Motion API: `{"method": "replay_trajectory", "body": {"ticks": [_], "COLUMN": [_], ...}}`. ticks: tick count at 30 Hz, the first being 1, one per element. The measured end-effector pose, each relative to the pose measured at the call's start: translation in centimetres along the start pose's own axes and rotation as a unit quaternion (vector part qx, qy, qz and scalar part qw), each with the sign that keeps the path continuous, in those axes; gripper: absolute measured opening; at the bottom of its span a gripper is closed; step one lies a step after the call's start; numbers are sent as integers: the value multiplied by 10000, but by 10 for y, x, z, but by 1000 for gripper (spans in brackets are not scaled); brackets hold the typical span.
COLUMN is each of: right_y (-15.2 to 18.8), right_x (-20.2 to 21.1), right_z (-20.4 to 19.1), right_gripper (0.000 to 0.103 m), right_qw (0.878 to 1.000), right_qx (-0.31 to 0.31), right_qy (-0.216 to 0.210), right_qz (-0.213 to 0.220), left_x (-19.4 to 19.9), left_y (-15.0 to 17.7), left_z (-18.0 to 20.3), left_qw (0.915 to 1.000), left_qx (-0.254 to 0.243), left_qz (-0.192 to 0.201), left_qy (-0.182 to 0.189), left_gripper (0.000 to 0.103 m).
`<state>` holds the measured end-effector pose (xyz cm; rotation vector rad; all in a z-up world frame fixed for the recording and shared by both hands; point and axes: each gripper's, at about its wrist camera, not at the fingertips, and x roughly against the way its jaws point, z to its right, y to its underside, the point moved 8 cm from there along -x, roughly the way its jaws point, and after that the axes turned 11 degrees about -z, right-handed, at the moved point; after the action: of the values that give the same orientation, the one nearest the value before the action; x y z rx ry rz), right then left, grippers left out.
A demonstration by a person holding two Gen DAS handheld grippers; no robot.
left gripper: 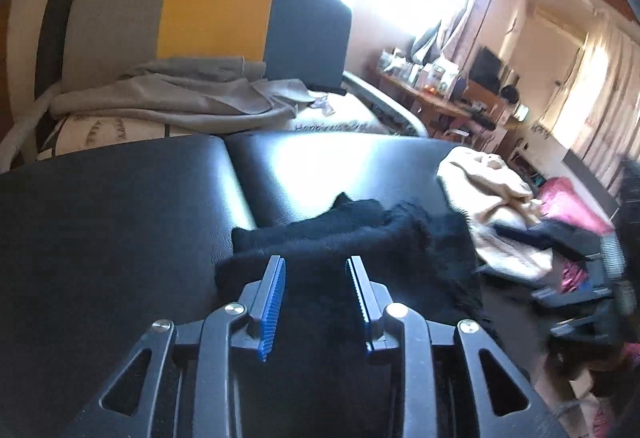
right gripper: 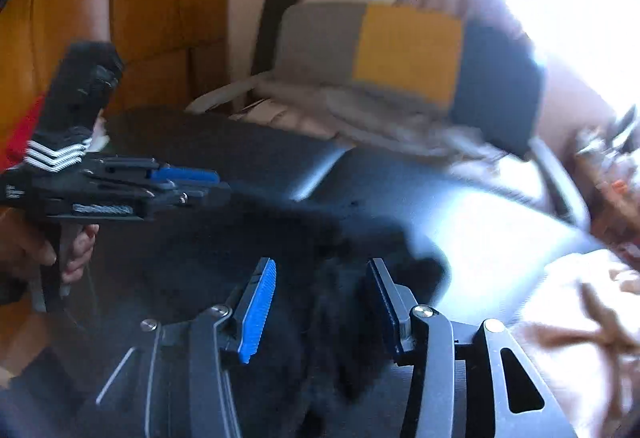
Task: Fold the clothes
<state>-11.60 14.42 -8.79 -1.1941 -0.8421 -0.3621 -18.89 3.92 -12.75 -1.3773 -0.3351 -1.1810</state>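
A black fuzzy garment (left gripper: 360, 238) lies bunched on the black padded table (left gripper: 120, 218). My left gripper (left gripper: 316, 266) hovers over its near edge, blue pads apart, with the cloth below them and nothing pinched. In the right wrist view the same garment (right gripper: 348, 238) is blurred and runs up between the spread fingers of my right gripper (right gripper: 320, 270); the pads do not press on it. My left gripper (right gripper: 212, 184) also shows there at the left, held by a hand (right gripper: 76, 250) and pointing over the garment's far side.
Behind the table a chair with a grey, yellow and dark back (left gripper: 212, 18) carries a grey garment (left gripper: 180, 94). A beige clothes pile (left gripper: 488, 198) sits at the table's right edge. Further right are dark and pink clothes (left gripper: 568, 210) and a cluttered desk (left gripper: 440, 90).
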Motion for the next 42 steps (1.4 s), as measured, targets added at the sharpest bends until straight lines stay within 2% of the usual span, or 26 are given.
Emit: {"method": "replay_trajectory", "body": {"ticks": [1,4,6,9,12,15,17,25,33,36,37,39,41,42], "right_y": [-1,5,15,36,66,91,93,97,96,93,93,90,86,83], "right_x": [11,31,26,-4,-37,-46,-47,-48,-44,-44,-44,-39,-32,-27], "right_z": [6,2,-14,-33,-39,-44,-42,-31,-38,-40,-41,-44,-43,-42], "right_gripper": [49,49,50,52,52,53,54,56,58,69,77,88,103,103], "right_qw": [9997,9995,9992,9963,9925,9954,9962,9960,9967,9952,9938,9906,9869,9845], "right_qx": [-44,-117,45,61,20,374,371,116,121,113,100,137,-18,-139], "right_qy": [168,-149,-404,-735,-715,-423,-468,-768,-723,-897,-1039,-1306,-1551,-1689], "right_qz": [142,238,34,-430,-995,-768,-637,-433,-360,-372,-371,-393,-441,-460], "left_x": [-5,-14,-16,-20,-29,-47,-52,-54,-50,-43,-36,-15,5,14], "left_y": [-2,-2,0,2,5,9,6,8,8,7,6,6,8,11], "left_z": [1,3,4,2,3,2,1,2,1,-2,-6,-16,-27,-33], "left_qw": [10000,9998,9997,9997,9991,9979,9980,9987,9988,9994,9990,9944,9894,9872], "left_qx": [-41,-115,-104,-78,-152,-172,-73,43,95,251,444,935,1218,1311], "left_qz": [-55,-143,-155,-221,-383,-620,-607,-226,-54,11,44,154,326,389], "left_qy": [-50,-94,-126,-107,-89,-123,-153,-454,-476,-223,-15,474,716,816], "left_gripper": [31,31,31,31,31,31,32,33,33,33,33,33,38,41]}}
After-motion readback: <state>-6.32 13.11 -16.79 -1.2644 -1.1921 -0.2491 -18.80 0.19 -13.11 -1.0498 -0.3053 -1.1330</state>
